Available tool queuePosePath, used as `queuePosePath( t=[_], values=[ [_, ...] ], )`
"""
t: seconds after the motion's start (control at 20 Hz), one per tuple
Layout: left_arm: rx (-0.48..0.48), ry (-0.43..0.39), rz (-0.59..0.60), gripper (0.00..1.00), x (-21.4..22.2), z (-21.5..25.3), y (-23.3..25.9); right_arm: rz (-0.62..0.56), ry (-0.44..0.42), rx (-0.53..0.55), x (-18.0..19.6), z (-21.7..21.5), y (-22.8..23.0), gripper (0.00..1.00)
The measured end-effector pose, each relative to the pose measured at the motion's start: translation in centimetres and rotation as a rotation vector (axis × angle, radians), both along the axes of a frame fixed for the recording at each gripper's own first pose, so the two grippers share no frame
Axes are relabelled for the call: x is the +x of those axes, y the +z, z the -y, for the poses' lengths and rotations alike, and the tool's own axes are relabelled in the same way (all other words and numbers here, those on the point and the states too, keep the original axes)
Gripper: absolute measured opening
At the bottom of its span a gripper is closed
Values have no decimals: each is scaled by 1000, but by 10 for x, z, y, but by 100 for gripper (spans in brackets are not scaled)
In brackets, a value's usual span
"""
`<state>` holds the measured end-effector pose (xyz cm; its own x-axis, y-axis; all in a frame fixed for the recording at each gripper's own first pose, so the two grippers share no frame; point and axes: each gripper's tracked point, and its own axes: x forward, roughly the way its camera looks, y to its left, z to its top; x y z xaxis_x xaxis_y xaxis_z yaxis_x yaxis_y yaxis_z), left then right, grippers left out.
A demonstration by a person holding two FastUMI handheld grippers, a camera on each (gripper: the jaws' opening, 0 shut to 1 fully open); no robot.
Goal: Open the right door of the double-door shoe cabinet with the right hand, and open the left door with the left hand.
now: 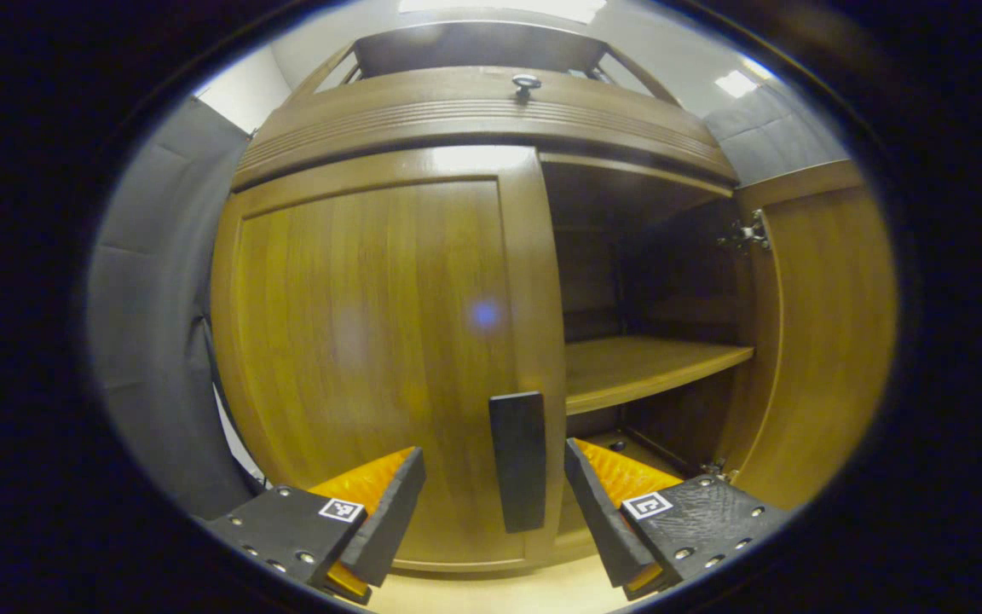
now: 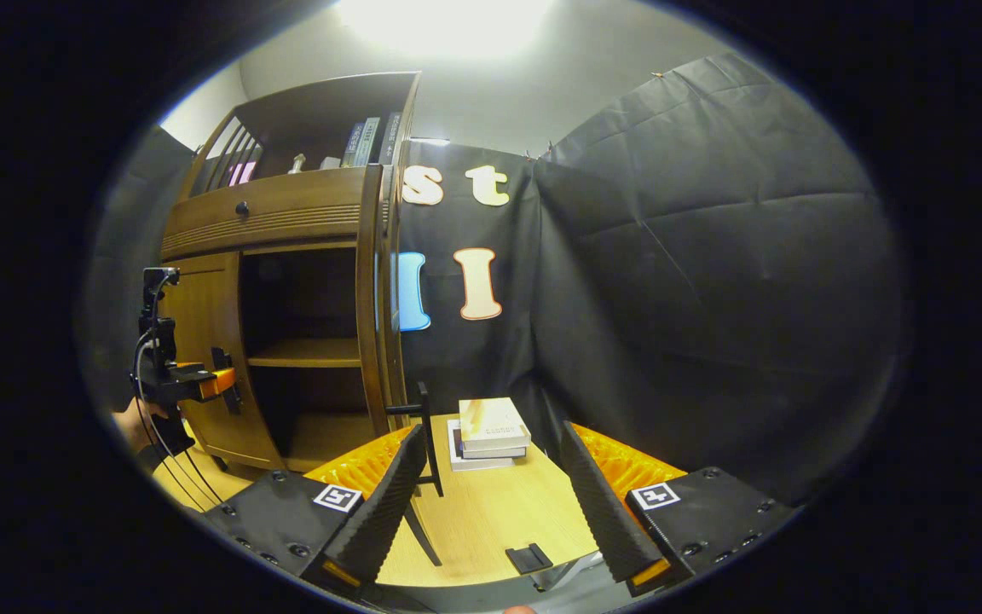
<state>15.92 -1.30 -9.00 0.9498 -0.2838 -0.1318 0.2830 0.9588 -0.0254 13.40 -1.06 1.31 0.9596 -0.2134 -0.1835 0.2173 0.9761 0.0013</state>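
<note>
The wooden shoe cabinet faces me in the left gripper view. Its left door is closed, and its dark vertical handle stands between the fingers of my open left gripper, which do not press on it. The right door is swung wide open, baring a shelf. In the right gripper view the right door is edge-on, its handle just past one finger of my open right gripper. The left gripper is at the left door.
A stack of books lies on the light wooden surface beside the open door. A small black piece lies near its front edge. Black cloth walls the booth at right. A hand holds the left gripper.
</note>
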Motion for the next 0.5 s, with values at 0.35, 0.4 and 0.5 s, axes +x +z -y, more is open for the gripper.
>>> queuePosePath(
  t=[0.35,0.4,0.5],
  values=[
    [-24,-25,-9,52,4,12,3,-9,25,-1,0,-11,-2,99],
    [-23,-25,-9,44,3,12,-2,-9,35,-1,0,-13,-2,94],
    [-30,-26,-12,30,3,14,1,-13,51,-5,-2,-16,-2,94]
  ],
)
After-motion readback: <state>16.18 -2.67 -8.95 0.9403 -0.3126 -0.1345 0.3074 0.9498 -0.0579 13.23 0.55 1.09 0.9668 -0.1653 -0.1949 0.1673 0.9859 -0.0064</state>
